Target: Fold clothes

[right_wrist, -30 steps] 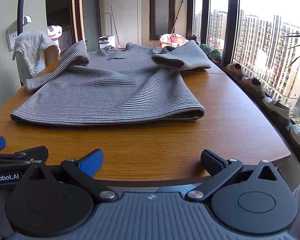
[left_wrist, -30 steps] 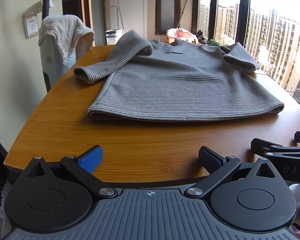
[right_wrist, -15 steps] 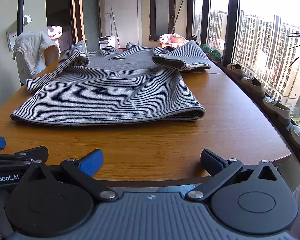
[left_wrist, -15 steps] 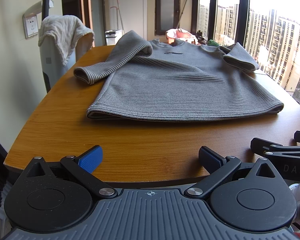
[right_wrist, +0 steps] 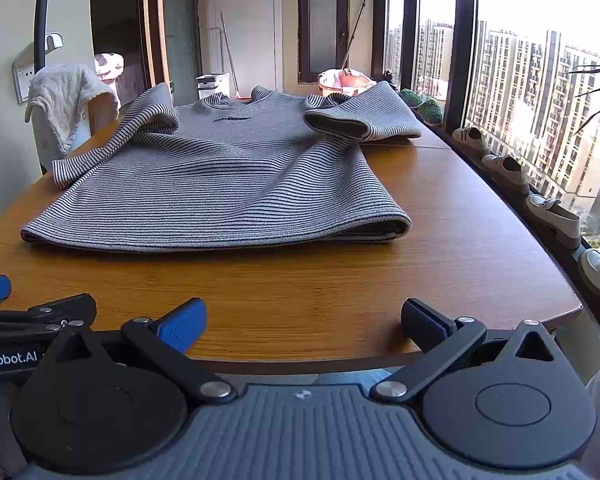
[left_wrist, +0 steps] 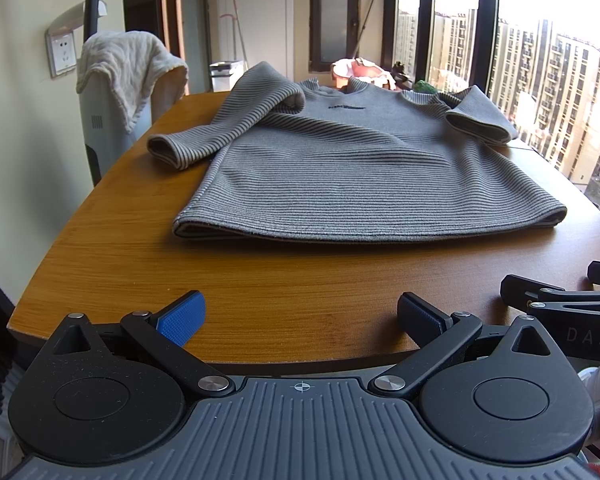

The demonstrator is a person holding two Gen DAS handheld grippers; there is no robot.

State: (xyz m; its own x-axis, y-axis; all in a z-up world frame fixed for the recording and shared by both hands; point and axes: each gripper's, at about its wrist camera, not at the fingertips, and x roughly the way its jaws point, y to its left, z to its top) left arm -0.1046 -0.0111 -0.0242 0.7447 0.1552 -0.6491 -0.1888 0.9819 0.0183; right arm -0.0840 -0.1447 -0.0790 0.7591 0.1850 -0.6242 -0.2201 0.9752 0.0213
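Unfolded, the grey striped sweater (left_wrist: 364, 168) lies at twelve o'clock on the wooden table (left_wrist: 148, 264) (sleeves loose); left gripper (left_wrist: 300, 316) and right gripper (right_wrist: 304, 318) fingers apart, empty.

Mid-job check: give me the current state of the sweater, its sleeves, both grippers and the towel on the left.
Striped sweater: flat on the table, unfolded, hem toward the grippers.
Left sleeve: bent, cuff on the table.
Right sleeve: folded back over the shoulder.
Left gripper: open, empty, apart from the sweater.
Right gripper: open, empty.
White towel: draped over an appliance.
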